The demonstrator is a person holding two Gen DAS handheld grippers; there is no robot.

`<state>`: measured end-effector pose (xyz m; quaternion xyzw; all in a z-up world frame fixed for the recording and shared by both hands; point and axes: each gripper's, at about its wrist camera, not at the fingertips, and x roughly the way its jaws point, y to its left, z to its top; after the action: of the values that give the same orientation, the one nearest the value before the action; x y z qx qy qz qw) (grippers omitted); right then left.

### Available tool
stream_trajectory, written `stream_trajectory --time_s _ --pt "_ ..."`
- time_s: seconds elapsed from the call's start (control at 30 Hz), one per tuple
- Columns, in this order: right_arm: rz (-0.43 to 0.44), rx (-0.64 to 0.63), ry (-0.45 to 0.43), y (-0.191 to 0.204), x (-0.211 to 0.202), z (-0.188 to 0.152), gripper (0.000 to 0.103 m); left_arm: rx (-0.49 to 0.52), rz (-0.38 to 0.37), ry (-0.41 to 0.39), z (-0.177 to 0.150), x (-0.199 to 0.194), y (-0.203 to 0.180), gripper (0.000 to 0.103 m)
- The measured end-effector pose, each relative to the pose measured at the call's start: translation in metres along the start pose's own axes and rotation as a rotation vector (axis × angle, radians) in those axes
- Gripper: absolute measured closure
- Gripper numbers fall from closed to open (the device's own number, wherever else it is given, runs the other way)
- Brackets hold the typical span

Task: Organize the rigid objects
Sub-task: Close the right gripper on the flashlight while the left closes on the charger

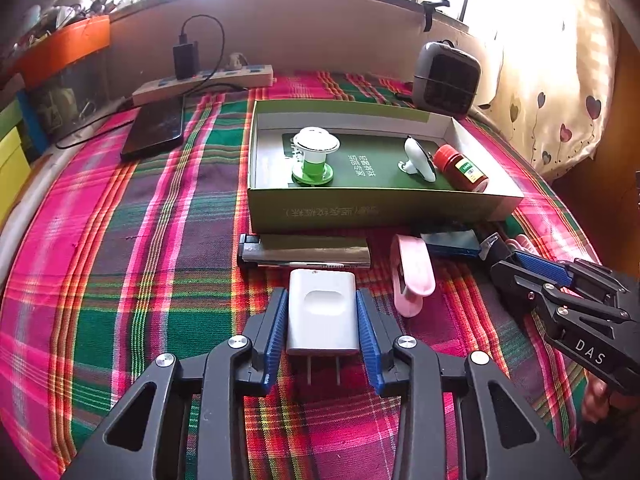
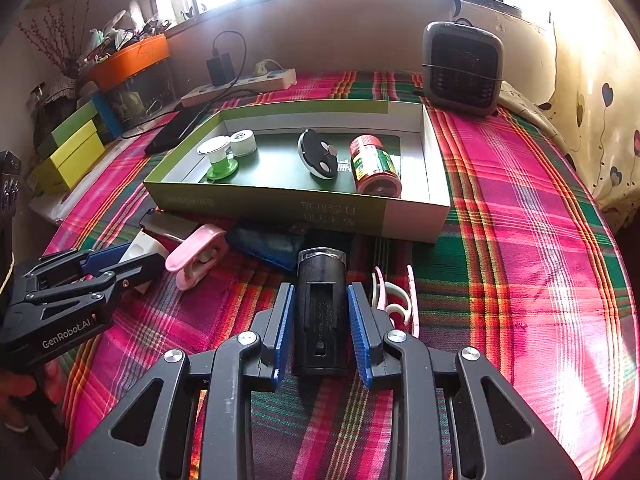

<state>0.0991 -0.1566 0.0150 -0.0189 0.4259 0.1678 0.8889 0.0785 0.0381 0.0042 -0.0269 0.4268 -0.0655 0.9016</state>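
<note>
left gripper (image 1: pixel 322 312): closed on a white plug adapter (image 1: pixel 322 312); the blue pads press its two sides, and its metal prongs point back toward the camera.
right gripper (image 2: pixel 320 316): clamped on a black oblong device (image 2: pixel 320 312), pads against both of its long sides, its silver-rimmed end pointing toward the box.
box (image 2: pixel 400 216): a shallow green and white cardboard tray lying on the plaid cloth (image 2: pixel 520 240), just beyond both grippers.
inside the box: a green and white spool (image 1: pixel 314 156) at the left, a small white round container (image 2: pixel 245 143) behind it, a white and black oval gadget (image 2: pixel 318 154) in the middle, and a red bottle (image 2: pixel 376 166) lying on its side at the right.
in front of the box: a flat dark grey bar (image 1: pixel 304 252), a pink clip (image 1: pixel 412 272), a blue pouch (image 2: pixel 268 246) and a pink and white hook-shaped piece (image 2: pixel 394 300) just beside the right gripper, all on the cloth.
behind the box: a power strip (image 1: pixel 204 82) with a black charger plugged in, a dark phone (image 1: pixel 154 128), and a grey heater (image 2: pixel 462 68) at the right.
left edge: an orange bin (image 2: pixel 132 60) and stacked yellow-green boxes (image 2: pixel 70 152).
</note>
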Motion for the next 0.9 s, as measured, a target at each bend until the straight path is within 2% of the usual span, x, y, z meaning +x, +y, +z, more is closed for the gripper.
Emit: stream_trajectory --time_s 0.9 --pt "0.02 0.013 0.0 -0.0009 -0.0034 -0.0016 0.075 -0.017 -0.02 -0.004 -0.0008 -0.0046 0.0015 0.07"
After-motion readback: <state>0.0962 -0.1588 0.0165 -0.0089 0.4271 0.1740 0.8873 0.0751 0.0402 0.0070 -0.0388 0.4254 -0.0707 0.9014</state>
